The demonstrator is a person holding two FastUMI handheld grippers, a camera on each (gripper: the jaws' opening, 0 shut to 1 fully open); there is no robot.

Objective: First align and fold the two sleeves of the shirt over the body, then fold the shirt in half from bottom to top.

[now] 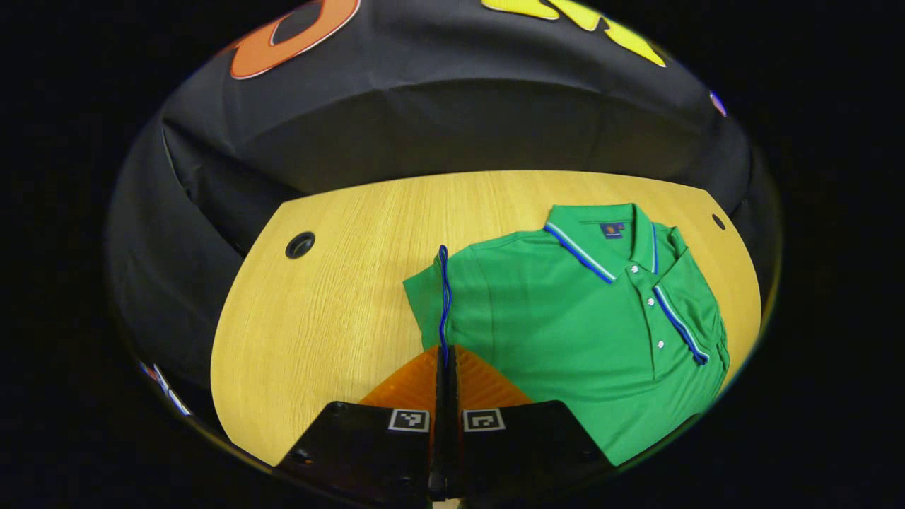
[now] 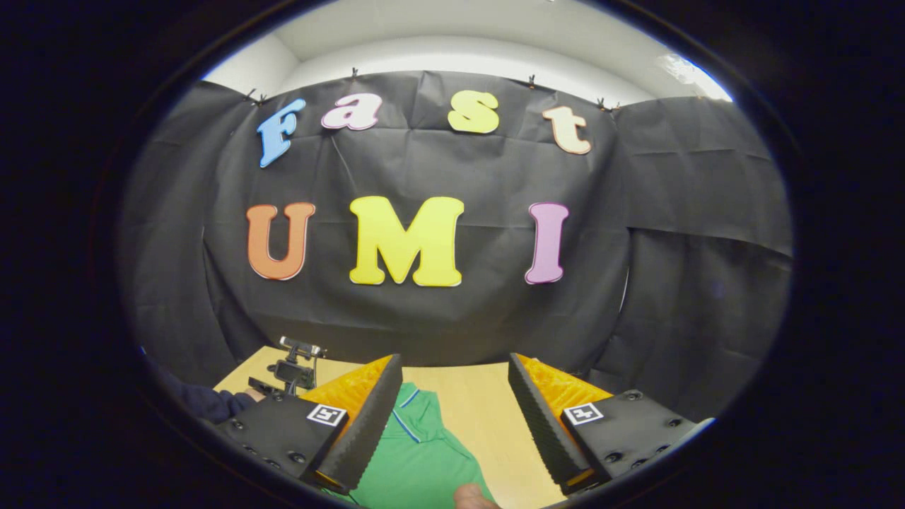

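A green polo shirt with blue and white trim lies on the light wooden table.

The left gripper is pressed closed, pinching the blue edge of the left sleeve, which stands up. The right gripper hangs wide open above the shirt, holding nothing.

Left gripper view near, looking down on table, right gripper view facing booth wall, both sharing shirt.

Wooden table, green shirt lying apparently part-folded
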